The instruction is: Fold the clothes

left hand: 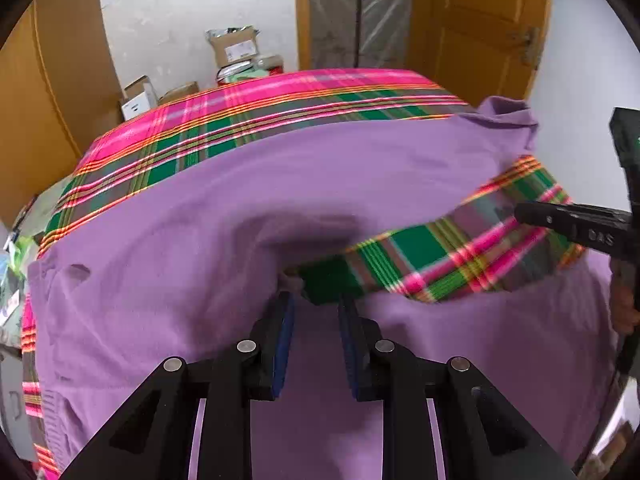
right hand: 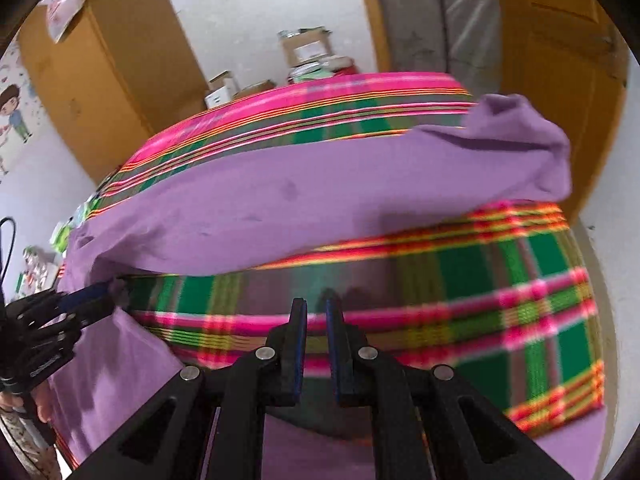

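A purple garment (left hand: 224, 200) (right hand: 280, 200) lies spread over a table covered in pink-and-green plaid cloth (left hand: 280, 96) (right hand: 480, 300). Its near part bends round a bare plaid patch. One bunched corner (left hand: 508, 112) (right hand: 520, 136) sits at the far right. My left gripper (left hand: 316, 300) (right hand: 114, 298) points down at the inner edge of the purple fabric. Its jaws stand apart, with a small lump of cloth touching the left fingertip (left hand: 288, 292) and nothing pinched. My right gripper (right hand: 316, 306) (left hand: 524, 214) hovers over the bare plaid, its jaws a narrow gap apart and empty.
Cardboard boxes (left hand: 234, 48) (right hand: 304, 48) and smaller cartons (left hand: 138, 98) stand against the white wall behind the table. Yellow wooden doors (left hand: 480, 20) flank it. Small items (left hand: 16, 248) clutter the left table edge. A person's hand (left hand: 624, 304) holds the right gripper.
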Action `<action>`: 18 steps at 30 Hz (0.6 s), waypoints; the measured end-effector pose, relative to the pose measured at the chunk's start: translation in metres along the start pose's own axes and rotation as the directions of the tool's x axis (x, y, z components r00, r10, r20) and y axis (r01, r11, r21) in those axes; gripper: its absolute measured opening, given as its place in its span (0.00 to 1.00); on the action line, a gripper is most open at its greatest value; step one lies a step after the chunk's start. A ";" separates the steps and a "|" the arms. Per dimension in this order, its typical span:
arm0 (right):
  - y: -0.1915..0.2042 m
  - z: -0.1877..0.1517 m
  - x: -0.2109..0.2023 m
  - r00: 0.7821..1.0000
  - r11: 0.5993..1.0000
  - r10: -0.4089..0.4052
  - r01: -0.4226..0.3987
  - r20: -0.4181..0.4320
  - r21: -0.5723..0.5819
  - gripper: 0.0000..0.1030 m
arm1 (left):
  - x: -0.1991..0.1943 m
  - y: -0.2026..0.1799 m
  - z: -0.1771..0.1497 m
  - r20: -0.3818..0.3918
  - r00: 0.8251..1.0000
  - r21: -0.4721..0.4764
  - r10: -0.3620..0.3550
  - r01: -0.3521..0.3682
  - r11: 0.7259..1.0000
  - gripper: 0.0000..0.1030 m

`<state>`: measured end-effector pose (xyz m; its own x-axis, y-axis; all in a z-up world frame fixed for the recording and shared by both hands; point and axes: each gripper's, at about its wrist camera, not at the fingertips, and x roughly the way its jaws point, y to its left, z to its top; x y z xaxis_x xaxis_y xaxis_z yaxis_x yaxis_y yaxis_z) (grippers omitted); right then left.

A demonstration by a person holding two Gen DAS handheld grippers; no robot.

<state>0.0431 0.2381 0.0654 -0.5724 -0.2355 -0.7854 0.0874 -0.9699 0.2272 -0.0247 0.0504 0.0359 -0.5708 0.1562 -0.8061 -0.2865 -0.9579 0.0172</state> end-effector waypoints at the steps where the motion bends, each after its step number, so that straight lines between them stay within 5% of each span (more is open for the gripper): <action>1: 0.003 0.001 0.002 1.000 1.000 0.007 -0.008 -0.002 -0.008 0.09 | 0.003 0.000 0.002 -0.004 1.000 0.006 0.015 -0.015 1.000 0.23; 10: 0.012 0.017 0.019 0.999 0.999 0.040 -0.040 -0.018 0.000 0.09 | 0.033 0.004 0.013 -0.058 0.995 0.033 0.081 -0.079 0.996 0.23; 14: 0.012 0.021 0.027 0.999 0.999 0.038 -0.038 -0.030 0.008 0.10 | 0.034 0.012 0.016 -0.047 0.997 -0.002 0.056 -0.056 0.998 0.09; 18: 0.008 0.024 0.031 0.999 0.999 0.042 -0.041 -0.035 0.026 0.10 | 0.024 0.021 0.014 -0.014 1.000 -0.026 0.008 -0.008 1.000 0.07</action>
<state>0.0066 0.2247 0.0571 -0.5396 -0.2783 -0.7946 0.0899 -0.9574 0.2743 -0.0550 0.0378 0.0249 -0.5622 0.1456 -0.8141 -0.2616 -0.9651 0.0080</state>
